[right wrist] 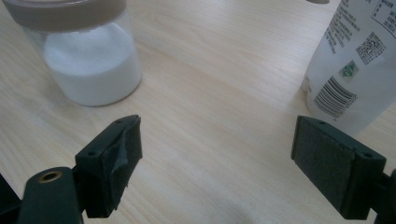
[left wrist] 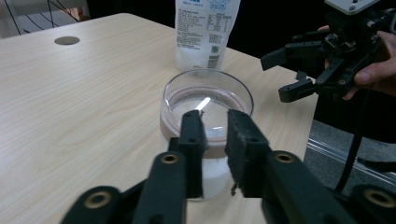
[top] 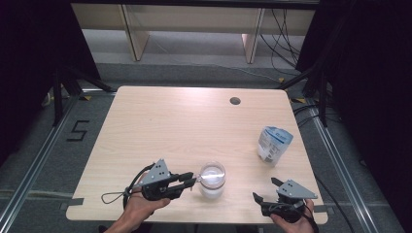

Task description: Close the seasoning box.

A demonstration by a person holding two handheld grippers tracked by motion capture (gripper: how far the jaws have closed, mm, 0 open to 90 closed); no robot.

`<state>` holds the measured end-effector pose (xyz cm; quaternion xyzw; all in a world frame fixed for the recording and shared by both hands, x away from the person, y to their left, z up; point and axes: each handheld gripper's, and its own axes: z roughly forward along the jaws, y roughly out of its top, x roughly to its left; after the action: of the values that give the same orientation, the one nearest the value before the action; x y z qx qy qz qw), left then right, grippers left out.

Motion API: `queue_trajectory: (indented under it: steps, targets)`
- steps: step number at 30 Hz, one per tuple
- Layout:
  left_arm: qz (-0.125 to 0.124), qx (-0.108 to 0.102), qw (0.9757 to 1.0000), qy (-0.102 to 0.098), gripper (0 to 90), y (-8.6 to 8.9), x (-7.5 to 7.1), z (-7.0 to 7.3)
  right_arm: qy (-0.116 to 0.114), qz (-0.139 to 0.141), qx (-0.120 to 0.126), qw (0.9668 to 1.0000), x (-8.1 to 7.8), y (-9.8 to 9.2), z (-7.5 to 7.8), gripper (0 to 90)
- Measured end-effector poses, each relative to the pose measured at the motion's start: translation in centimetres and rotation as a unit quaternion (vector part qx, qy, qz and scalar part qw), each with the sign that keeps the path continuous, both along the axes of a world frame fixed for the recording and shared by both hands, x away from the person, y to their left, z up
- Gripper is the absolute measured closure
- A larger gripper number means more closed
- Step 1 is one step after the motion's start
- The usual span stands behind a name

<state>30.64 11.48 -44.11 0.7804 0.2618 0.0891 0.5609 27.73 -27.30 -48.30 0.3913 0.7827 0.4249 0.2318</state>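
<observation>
From above, left gripper slightly parted at jar rim; right gripper wide open, empty.

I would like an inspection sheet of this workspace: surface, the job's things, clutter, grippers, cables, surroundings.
Surface: light wooden table with a round cable hole.
Job's things: clear jar, part filled with white powder; white pouch standing.
Clutter: nothing seen.
Grippers: left gripper at the jar's rim, narrow gap between jaws; right gripper wide open, holding nothing.
Cables: looped cable trailing from the left gripper.
Surroundings: black curtains, floor rails, wires behind the table.
</observation>
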Motion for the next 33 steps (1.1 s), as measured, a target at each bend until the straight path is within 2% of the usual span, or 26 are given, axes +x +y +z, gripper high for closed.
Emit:
queue_trajectory:
  steps: [2,3,6,7,8,11,14,15,17,21,22,23,24,26,28,29,30,33]
  targets:
    - [0.001,-0.006,1.0000,0.003,60.5,0.2,0.0,0.0,0.004,0.001,0.009,1.0000,-0.1,0.2,0.0,17.2]
    - [0.000,-0.011,0.9999,0.004,52.8,0.5,0.0,-0.1,-0.007,0.013,0.003,0.9999,0.0,0.1,0.1,17.3]
    - [0.006,-0.009,0.9999,0.008,44.3,0.8,-0.1,-0.2,-0.007,0.022,0.009,0.9997,0.0,0.2,0.1,17.3]
    - [0.007,-0.006,0.9999,0.009,44.3,0.9,-0.2,-0.3,0.003,0.021,0.015,0.9997,-0.1,0.3,0.2,17.2]
    - [0.009,-0.006,0.9999,0.011,39.3,1.3,-0.4,-0.5,-0.001,0.025,0.020,0.9995,-0.2,0.3,0.2,16.7]
    - [0.010,-0.012,0.9998,0.016,33.9,1.6,-0.5,-0.8,0.000,0.025,0.024,0.9994,-0.2,0.3,0.3,16.6]
    - [0.021,-0.006,0.9995,0.022,32.8,2.4,-0.6,-1.2,0.000,0.028,0.027,0.9993,-0.1,0.3,0.2,16.3]
    - [0.027,-0.009,0.9993,0.025,32.0,2.5,-0.7,-1.3,0.008,0.021,0.035,0.9991,-0.3,0.4,0.3,16.3]
    - [0.028,-0.005,0.9993,0.025,30.2,2.9,-0.7,-1.5,0.001,0.031,0.032,0.9990,-0.1,0.4,0.2,16.4]
    - [0.029,-0.004,0.9992,0.027,28.4,3.4,-0.9,-1.9,0.004,0.031,0.033,0.9990,-0.2,0.5,0.2,16.4]
    - [0.030,-0.002,0.9992,0.028,27.9,3.4,-1.0,-2.0,-0.007,0.036,0.027,0.9990,-0.1,0.4,0.2,16.3]
    - [0.029,0.002,0.9992,0.027,27.4,3.5,-1.1,-2.1,-0.003,0.031,0.026,0.9992,-0.3,0.4,0.3,16.3]
    - [0.032,0.009,0.9991,0.028,26.9,3.6,-1.2,-2.2,0.013,0.026,0.036,0.9989,-0.6,0.6,0.3,16.2]
    - [0.028,0.012,0.9992,0.027,26.3,3.7,-1.4,-2.4,0.004,0.033,0.037,0.9988,-0.5,0.5,0.2,16.0]
    - [0.032,0.015,0.9988,0.033,25.2,3.8,-1.6,-2.7,0.007,0.038,0.031,0.9988,-0.6,0.5,0.2,15.9]
    - [0.027,0.020,0.9989,0.034,24.9,4.0,-1.5,-2.8,-0.006,0.040,0.025,0.9989,-0.5,0.5,0.1,15.9]
    - [0.029,0.016,0.9988,0.036,24.6,3.9,-1.6,-3.0,0.007,0.035,0.032,0.9988,-0.7,0.5,0.0,15.9]
    - [0.033,0.024,0.9984,0.040,23.9,4.1,-1.8,-3.2,0.013,0.035,0.032,0.9988,-0.8,0.5,-0.1,15.9]
